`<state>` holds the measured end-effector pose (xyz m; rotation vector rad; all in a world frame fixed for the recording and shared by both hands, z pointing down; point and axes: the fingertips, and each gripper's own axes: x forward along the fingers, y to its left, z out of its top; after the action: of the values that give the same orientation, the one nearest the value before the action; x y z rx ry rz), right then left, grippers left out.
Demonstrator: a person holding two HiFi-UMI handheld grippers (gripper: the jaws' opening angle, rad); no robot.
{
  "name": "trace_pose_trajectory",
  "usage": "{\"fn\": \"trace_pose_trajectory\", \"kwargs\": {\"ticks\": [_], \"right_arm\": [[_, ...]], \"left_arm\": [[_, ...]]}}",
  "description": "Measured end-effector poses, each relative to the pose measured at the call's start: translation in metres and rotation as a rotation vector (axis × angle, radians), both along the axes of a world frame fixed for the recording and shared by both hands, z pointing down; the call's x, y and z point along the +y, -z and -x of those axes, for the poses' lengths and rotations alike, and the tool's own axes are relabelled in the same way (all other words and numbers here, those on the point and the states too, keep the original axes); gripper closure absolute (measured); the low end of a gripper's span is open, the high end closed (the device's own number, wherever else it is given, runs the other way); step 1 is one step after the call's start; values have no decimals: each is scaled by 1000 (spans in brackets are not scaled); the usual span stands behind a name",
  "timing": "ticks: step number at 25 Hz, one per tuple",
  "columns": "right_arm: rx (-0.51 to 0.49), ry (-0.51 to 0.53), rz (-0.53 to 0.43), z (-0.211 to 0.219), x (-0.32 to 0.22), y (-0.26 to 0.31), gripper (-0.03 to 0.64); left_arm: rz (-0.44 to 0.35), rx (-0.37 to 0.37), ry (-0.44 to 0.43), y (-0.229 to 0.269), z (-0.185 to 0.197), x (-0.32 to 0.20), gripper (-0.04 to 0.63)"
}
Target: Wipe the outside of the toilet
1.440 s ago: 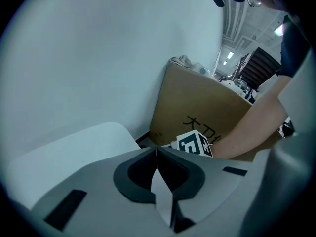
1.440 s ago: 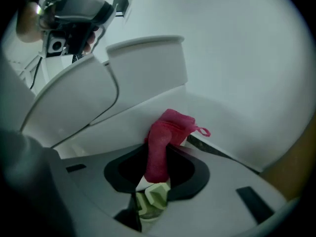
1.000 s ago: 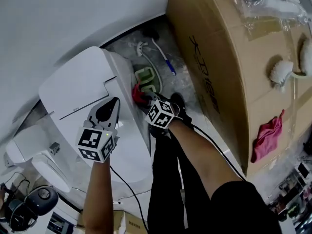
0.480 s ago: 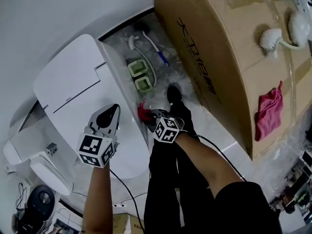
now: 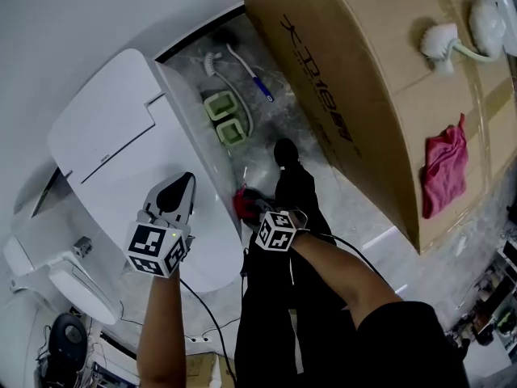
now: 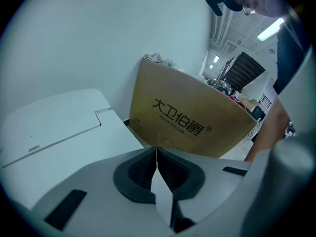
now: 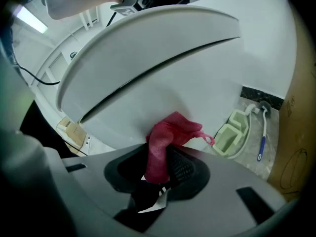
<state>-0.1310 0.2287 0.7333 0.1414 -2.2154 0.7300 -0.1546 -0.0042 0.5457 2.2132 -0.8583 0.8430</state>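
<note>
The white toilet (image 5: 121, 148) stands with its lid down, at the left of the head view. My right gripper (image 5: 245, 204) is shut on a red cloth (image 7: 168, 135), and the cloth presses against the toilet's right outer side (image 7: 163, 93), below the seat's rim. My left gripper (image 5: 179, 186) is shut with nothing in it and hovers over the front part of the lid (image 6: 59, 147). In the left gripper view its jaws meet in a closed line.
A big cardboard box (image 5: 363, 95) stands to the right, with a pink rag (image 5: 446, 164) and white brushes (image 5: 443, 39) on top. On the floor behind the toilet lie a green holder (image 5: 224, 118) and a toilet brush (image 5: 242, 65). The person's dark-trousered legs (image 5: 283, 314) stand beside the bowl.
My right gripper with the red cloth has slid forward along the toilet's side, toward the front of the bowl. The left gripper stays over the lid.
</note>
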Motion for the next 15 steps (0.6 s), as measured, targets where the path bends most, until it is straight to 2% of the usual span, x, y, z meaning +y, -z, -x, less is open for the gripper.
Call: {"fn": "trace_pose_trajectory", "kwargs": {"ticks": [7, 11, 13, 15], "right_arm": [[-67, 306, 52, 4, 70, 12, 495], [-118, 540, 164, -10, 105, 13, 495], [-95, 530, 210, -24, 87, 8, 495], [-59, 408, 188, -35, 39, 1, 495]], "left_arm": [[-3, 8, 7, 2, -6, -11, 578], [0, 2, 11, 6, -5, -19, 578], [-3, -2, 15, 10, -3, -27, 578], [-6, -9, 22, 14, 0, -34, 578]]}}
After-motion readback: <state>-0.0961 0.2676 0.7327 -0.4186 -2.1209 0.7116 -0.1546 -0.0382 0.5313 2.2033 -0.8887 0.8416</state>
